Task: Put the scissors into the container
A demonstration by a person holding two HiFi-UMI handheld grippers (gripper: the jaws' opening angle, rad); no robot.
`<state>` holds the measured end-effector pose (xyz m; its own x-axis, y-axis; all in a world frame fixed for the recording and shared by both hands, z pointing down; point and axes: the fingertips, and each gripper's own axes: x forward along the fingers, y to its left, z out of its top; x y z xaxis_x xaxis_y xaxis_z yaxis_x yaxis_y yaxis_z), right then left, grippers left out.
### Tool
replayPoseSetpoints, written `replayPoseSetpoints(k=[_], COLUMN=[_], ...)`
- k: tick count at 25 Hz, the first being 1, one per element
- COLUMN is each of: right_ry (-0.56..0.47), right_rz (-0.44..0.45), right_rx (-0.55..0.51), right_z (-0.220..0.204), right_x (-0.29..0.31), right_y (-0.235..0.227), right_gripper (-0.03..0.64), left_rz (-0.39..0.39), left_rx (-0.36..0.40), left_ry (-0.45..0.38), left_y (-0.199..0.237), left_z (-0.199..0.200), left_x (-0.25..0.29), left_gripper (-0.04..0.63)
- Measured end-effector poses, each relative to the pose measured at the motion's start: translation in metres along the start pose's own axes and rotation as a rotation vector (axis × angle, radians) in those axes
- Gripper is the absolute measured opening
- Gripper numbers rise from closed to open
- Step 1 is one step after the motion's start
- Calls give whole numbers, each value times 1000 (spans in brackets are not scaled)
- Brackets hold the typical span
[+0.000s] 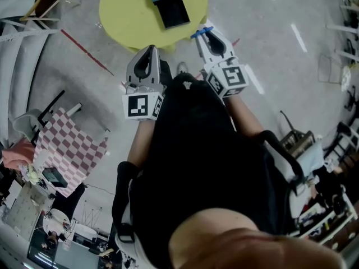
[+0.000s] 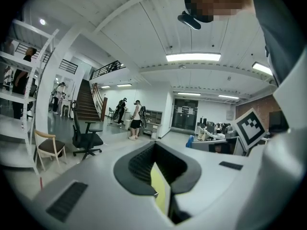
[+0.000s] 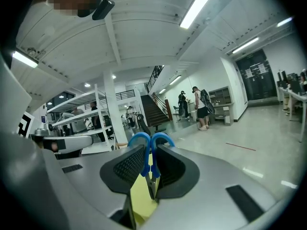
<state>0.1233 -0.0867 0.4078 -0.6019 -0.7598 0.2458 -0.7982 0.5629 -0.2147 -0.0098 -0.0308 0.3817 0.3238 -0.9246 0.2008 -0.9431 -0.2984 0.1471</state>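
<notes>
In the head view a round yellow table (image 1: 126, 15) stands ahead of me, and a teal and black container (image 1: 168, 1) lies on its far part. My right gripper (image 1: 208, 35) hangs at the table's near right edge, shut on blue-handled scissors (image 1: 201, 31). The right gripper view shows the blue loops (image 3: 151, 142) sticking up between the dark pads (image 3: 125, 169) of the right gripper (image 3: 149, 159), with the blades pointing down. My left gripper (image 1: 150, 50) is at the table's near edge, shut with nothing held. In its own view the left gripper (image 2: 156, 152) shows only a yellow sliver through the gap.
A red-and-white checkered cloth (image 1: 70, 149) lies on the floor at left, next to chairs and white shelving (image 1: 17, 15). A thin red rod (image 1: 84, 50) lies left of the table. A black office chair (image 2: 87, 139), a staircase (image 2: 87, 107) and standing people (image 2: 135, 119) are farther off.
</notes>
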Motion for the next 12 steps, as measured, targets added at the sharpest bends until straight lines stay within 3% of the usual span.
replayPoseSetpoints(k=[12], right_ry=[68], right_rz=[-46], right_rx=[21], right_z=[-4], right_x=[56], right_y=[-11], right_gripper=[80], left_rz=[-52], left_rx=[-34], left_ry=[12], left_y=[40], left_z=[2], left_x=[54], left_gripper=[-3])
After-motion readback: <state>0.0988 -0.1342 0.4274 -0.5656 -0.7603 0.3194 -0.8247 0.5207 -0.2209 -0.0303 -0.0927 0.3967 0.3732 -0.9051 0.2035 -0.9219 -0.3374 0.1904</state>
